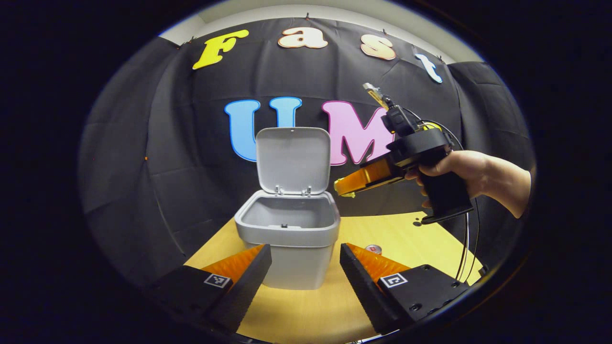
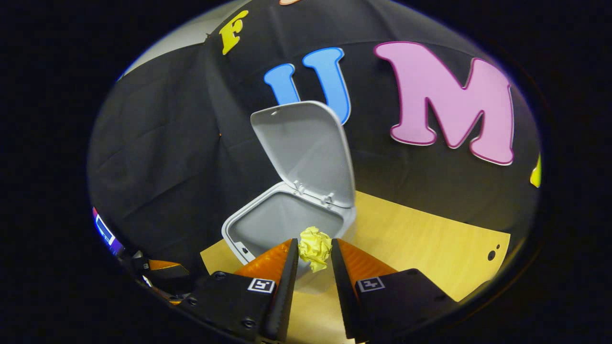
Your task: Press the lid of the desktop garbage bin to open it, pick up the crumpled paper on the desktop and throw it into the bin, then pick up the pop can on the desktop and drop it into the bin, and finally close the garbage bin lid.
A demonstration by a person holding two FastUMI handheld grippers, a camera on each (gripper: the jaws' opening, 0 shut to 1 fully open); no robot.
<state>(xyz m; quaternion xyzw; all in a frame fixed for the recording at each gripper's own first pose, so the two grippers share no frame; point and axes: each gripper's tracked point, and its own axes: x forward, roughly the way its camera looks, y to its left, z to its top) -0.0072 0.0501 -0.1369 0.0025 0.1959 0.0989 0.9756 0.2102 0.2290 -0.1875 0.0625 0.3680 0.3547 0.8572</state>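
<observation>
The grey garbage bin (image 1: 296, 270) stands on the wooden table with its lid (image 1: 292, 160) swung upright and open. My left gripper (image 1: 303, 255) is open just in front of the bin, one finger on each side of it, apart from it. Just right of my right-hand finger, the top of the pop can (image 1: 373, 249) shows on the table. A hand holds my right gripper (image 2: 314, 251), which is shut on the yellow crumpled paper (image 2: 314, 247) above the bin's near rim (image 2: 232, 234), in front of the open lid (image 2: 306, 148). In the left gripper view, the right gripper (image 1: 345, 187) points at the bin from the right.
The light wooden table (image 1: 406, 234) stretches to the right of the bin, its edge close to the black cloth wall behind. A cable (image 1: 466, 248) hangs from the right gripper's handle. Bare tabletop (image 2: 430, 248) lies right of the bin.
</observation>
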